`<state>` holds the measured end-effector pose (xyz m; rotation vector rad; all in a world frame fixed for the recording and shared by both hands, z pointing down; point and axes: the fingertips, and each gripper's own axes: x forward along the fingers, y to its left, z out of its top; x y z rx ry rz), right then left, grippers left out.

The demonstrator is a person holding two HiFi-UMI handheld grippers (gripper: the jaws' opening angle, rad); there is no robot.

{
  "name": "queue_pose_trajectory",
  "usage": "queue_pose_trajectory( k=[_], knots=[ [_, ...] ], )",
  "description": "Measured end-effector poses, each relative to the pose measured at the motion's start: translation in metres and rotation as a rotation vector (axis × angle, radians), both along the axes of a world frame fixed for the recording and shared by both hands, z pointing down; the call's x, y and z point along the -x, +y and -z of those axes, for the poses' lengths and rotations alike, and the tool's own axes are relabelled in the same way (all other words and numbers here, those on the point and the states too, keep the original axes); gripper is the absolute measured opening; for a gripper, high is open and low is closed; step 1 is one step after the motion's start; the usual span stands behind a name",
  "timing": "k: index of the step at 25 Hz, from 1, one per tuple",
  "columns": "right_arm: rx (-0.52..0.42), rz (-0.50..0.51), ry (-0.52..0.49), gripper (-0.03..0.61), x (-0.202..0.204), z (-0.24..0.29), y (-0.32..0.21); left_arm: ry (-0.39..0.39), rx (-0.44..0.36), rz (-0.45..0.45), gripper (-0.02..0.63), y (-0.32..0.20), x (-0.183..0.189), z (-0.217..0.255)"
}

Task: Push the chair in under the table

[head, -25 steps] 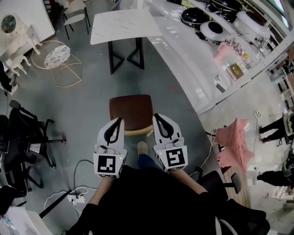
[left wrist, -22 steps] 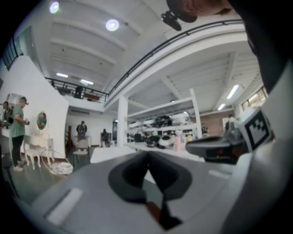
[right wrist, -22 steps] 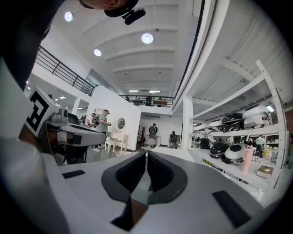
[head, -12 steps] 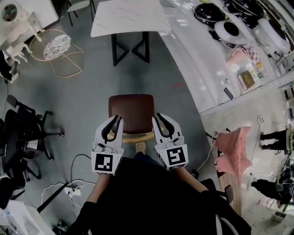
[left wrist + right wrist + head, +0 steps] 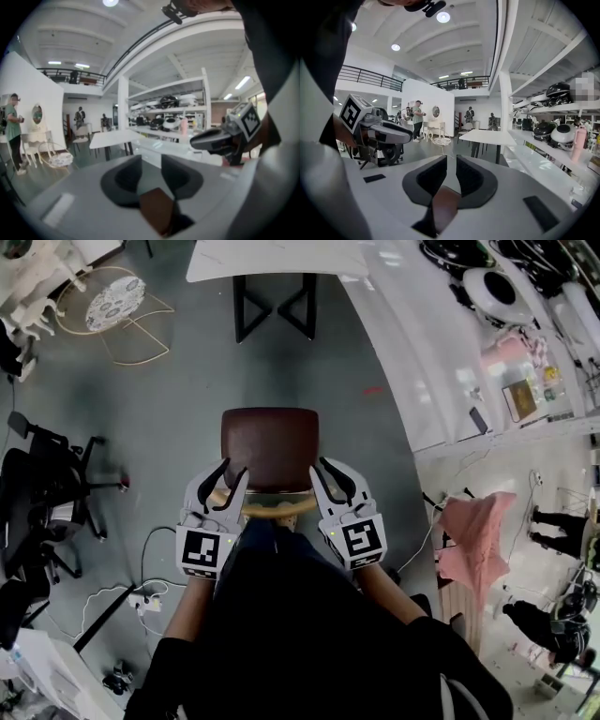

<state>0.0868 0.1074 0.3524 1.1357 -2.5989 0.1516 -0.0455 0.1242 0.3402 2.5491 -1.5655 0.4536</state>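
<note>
The chair has a brown seat (image 5: 270,446) and a curved wooden backrest (image 5: 274,507) on the side nearest me. It stands a short way from the white-topped table (image 5: 272,257) with black legs (image 5: 272,306). My left gripper (image 5: 232,472) is over the backrest's left end. Its jaws have just been opening and stand apart, with only the brown seat (image 5: 157,211) showing through the gap. My right gripper (image 5: 321,468) is over the backrest's right end, jaws shut and empty. Whether either one touches the wood is hidden. The table (image 5: 487,136) lies ahead in the right gripper view.
A black office chair (image 5: 47,512) stands left, with cables and a power strip (image 5: 141,601) on the floor behind it. A long white counter (image 5: 422,352) runs along the right. A pink cloth (image 5: 473,540) hangs at right. A wire side table (image 5: 117,301) sits far left.
Both grippers have come forward and down to the ends of the chair's backrest. The left jaws have parted; the right jaws look the same. The chair has not shifted on the floor.
</note>
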Motion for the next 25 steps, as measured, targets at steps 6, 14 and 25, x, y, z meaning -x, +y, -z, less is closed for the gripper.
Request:
queue_pose_trajectory(
  k=[6,14,25],
  knots=[
    [0.069,0.02,0.049,0.025,0.009,-0.029,-0.001,-0.045,0.102,-0.095,0.14,-0.005,0.007,-0.041],
    [0.202,0.123,0.141,0.08,0.016,-0.082,0.017,-0.154,0.255,-0.248,0.155,0.014,0.002,-0.108],
    [0.359,0.303,0.355,0.157,0.002,-0.163,0.056,-0.317,0.409,-0.47,0.215,0.057,0.012,-0.185]
  ],
)
